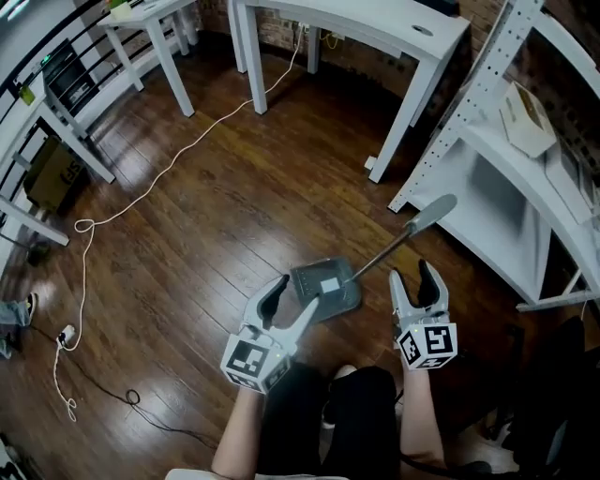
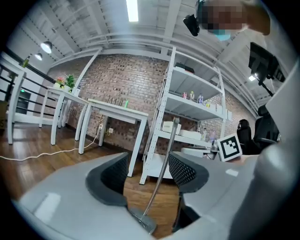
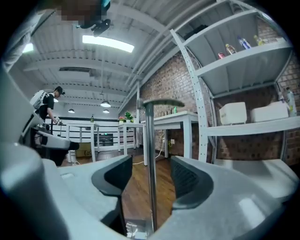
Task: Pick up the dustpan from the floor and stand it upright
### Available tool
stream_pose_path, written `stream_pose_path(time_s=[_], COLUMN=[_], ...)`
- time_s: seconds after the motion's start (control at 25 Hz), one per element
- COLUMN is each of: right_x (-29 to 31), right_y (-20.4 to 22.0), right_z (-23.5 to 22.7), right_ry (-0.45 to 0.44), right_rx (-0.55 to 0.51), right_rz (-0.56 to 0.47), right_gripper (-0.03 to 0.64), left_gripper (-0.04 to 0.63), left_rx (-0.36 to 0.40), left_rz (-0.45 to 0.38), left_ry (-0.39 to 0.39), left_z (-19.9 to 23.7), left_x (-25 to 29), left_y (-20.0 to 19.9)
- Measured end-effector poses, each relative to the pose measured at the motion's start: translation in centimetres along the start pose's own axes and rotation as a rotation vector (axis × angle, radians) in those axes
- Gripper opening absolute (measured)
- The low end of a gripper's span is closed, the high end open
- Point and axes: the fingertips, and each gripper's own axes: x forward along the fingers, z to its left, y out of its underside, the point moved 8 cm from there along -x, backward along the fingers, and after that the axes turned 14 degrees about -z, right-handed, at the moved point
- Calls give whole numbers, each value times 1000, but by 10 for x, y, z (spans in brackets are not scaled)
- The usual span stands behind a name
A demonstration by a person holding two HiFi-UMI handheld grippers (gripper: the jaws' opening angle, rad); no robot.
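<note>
So the dustpan [image 1: 326,286] sits on the wooden floor [image 1: 206,216] right between the two tongs, with its long handle [image 1: 405,232] leaning up just beyond the right tongs [image 1: 412,279]. The left tongs [image 1: 292,302] are released, and so are the right ones (the handle shows in each gap, pads clear of it).

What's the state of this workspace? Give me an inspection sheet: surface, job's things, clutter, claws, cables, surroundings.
Surface: wooden floor.
Job's things: dustpan stands on the floor, handle up, nothing gripping it.
Clutter: nothing seen near the dustpan.
Claws: left claw and right claw both open, pads clear of the handle.
Cables: white cable trails across the floor; black cable loops at lower left.
Surroundings: white desk, white shelving rack, brick wall.
</note>
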Motion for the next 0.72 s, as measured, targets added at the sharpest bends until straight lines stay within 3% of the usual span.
stream_pose_path(time_s=[0.28, 0.52, 0.64, 0.72], right_x=[-48, -108, -141, -154], right_y=[-205, -369, -431, -460], right_z=[35, 89, 116, 131], right_ry=[85, 136, 165, 131], right_rx=[-16, -9, 9, 47], right_rz=[46, 59, 29, 24], right_gripper=[268, 288, 299, 301], left_gripper=[282, 287, 285, 285], left_rx=[20, 34, 45, 50], left_rz=[46, 51, 43, 18], left_ry=[49, 101, 144, 154], left_z=[-90, -172, -206, -227], left_x=[15, -16, -33, -42], left_y=[-182, -327, -379, -409])
